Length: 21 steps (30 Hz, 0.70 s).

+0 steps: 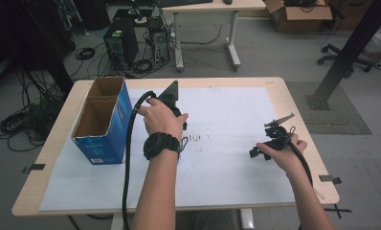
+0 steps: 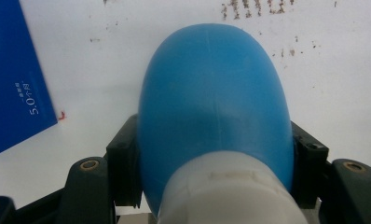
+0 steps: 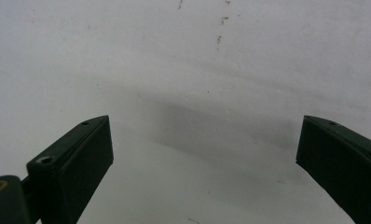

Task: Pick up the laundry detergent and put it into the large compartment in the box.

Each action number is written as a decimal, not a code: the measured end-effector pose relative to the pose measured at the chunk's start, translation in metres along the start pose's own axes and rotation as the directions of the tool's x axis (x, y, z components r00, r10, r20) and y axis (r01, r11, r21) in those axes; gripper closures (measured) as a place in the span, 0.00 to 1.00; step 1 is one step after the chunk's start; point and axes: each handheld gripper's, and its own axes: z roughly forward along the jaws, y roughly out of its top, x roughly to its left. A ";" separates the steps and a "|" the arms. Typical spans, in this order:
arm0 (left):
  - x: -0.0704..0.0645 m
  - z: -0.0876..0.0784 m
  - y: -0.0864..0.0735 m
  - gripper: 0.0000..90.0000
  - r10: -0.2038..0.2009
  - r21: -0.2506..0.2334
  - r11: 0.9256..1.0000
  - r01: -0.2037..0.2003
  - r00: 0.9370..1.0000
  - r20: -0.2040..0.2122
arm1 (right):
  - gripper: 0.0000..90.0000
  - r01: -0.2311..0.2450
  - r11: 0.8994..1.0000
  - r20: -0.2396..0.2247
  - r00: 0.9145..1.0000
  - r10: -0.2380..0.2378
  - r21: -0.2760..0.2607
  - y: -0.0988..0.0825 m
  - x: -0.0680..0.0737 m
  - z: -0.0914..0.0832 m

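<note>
Blue bulb (image 2: 214,98) clamped in left gripper (image 2: 216,158) jaws — its white end cut off.

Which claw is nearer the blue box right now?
Left. The left claw sits just right of the blue box; the right claw is far across the table.

Your right hand-held gripper (image 3: 204,163) looks down at the white sheet (image 3: 183,70) covering the counter, its two black jaws standing wide apart with nothing between them. A soft grey shadow falls across the sheet between the jaws, and a few small brown specks (image 3: 219,39) dot the top edge
</note>
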 end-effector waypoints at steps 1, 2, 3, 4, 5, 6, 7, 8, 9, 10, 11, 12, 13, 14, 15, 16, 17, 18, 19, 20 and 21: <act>0.000 0.000 0.000 0.41 0.001 0.000 1.000 -0.001 1.000 -0.001 | 0.04 -0.001 1.000 0.000 1.000 0.001 0.000 0.000 0.000 0.000; 0.000 0.000 0.000 0.41 0.000 0.000 1.000 0.000 1.000 -0.001 | 0.04 0.002 1.000 0.000 1.000 -0.002 -0.002 0.000 0.000 -0.001; -0.001 0.000 0.000 0.41 0.004 0.002 1.000 -0.004 1.000 -0.004 | 0.04 -0.001 1.000 -0.001 1.000 0.001 -0.001 0.000 0.000 -0.001; -0.001 0.000 0.000 0.41 0.009 0.004 1.000 -0.008 1.000 -0.006 | 0.04 -0.001 1.000 0.000 1.000 0.001 -0.003 0.000 0.000 -0.002; -0.001 0.000 0.000 0.41 0.009 0.004 1.000 -0.008 1.000 -0.006 | 0.04 -0.002 1.000 0.000 1.000 0.002 -0.003 0.000 0.000 -0.002; -0.002 0.000 0.000 0.41 0.010 0.005 1.000 -0.010 1.000 -0.009 | 0.04 -0.002 1.000 0.000 1.000 0.002 -0.003 0.000 0.000 -0.002; -0.003 0.000 0.000 0.41 0.015 0.007 1.000 -0.015 1.000 -0.013 | 0.04 -0.002 1.000 0.006 1.000 0.002 -0.004 0.000 0.000 -0.002; -0.003 0.000 0.000 0.41 0.015 0.007 1.000 -0.015 1.000 -0.013 | 0.04 -0.002 1.000 0.006 1.000 0.002 -0.004 0.000 0.000 -0.002; -0.003 -0.001 0.000 0.41 0.016 0.007 1.000 -0.016 1.000 -0.012 | 0.04 0.001 1.000 0.007 1.000 -0.001 -0.008 0.000 0.000 -0.002; -0.003 -0.001 0.000 0.41 0.016 0.007 1.000 -0.016 1.000 -0.012 | 0.04 0.001 1.000 0.007 1.000 -0.001 -0.008 0.000 0.000 -0.002; -0.003 -0.002 0.000 0.41 0.015 0.006 1.000 -0.015 1.000 -0.011 | 0.04 -0.003 1.000 0.007 1.000 0.003 -0.005 0.000 0.001 -0.003; -0.002 -0.004 0.000 0.41 0.020 0.006 1.000 -0.020 1.000 -0.011 | 0.04 -0.003 1.000 0.007 1.000 0.003 -0.005 0.000 0.001 -0.003; -0.002 -0.006 -0.001 0.41 0.018 0.004 1.000 -0.018 1.000 -0.007 | 0.04 -0.002 1.000 0.008 1.000 0.002 -0.002 0.000 0.002 -0.003; -0.002 -0.008 -0.001 0.41 0.022 0.004 1.000 -0.022 1.000 -0.010 | 0.04 0.002 1.000 0.006 1.000 -0.002 -0.005 0.000 0.002 -0.003; -0.002 -0.010 -0.001 0.41 0.023 0.003 1.000 -0.023 1.000 -0.010 | 0.04 0.000 1.000 0.005 1.000 0.000 -0.002 0.000 0.003 -0.004; -0.002 -0.014 -0.001 0.41 0.026 0.002 1.000 -0.026 1.000 -0.010 | 0.04 0.006 1.000 0.006 1.000 -0.006 -0.002 0.001 0.003 -0.005; -0.002 -0.014 -0.001 0.41 0.026 0.002 1.000 -0.026 1.000 -0.010 | 0.04 0.006 1.000 0.005 1.000 -0.006 -0.003 0.001 0.003 -0.006; -0.002 -0.016 -0.001 0.41 0.029 0.004 1.000 -0.029 1.000 -0.013 | 0.04 0.006 1.000 0.005 1.000 -0.006 -0.003 0.001 0.003 -0.006; -0.003 -0.018 -0.001 0.41 0.029 0.003 1.000 -0.028 0.999 -0.014 | 0.04 0.010 1.000 0.004 1.000 -0.010 -0.005 0.001 0.004 -0.007; -0.003 -0.021 -0.002 0.41 0.030 0.001 1.000 -0.030 0.999 -0.015 | 0.04 0.010 1.000 0.004 1.000 -0.010 -0.005 0.001 0.004 -0.007; -0.003 -0.022 -0.002 0.41 0.032 0.002 0.999 -0.032 0.999 -0.015 | 0.04 0.013 1.000 0.002 1.000 -0.013 -0.005 0.002 0.005 -0.008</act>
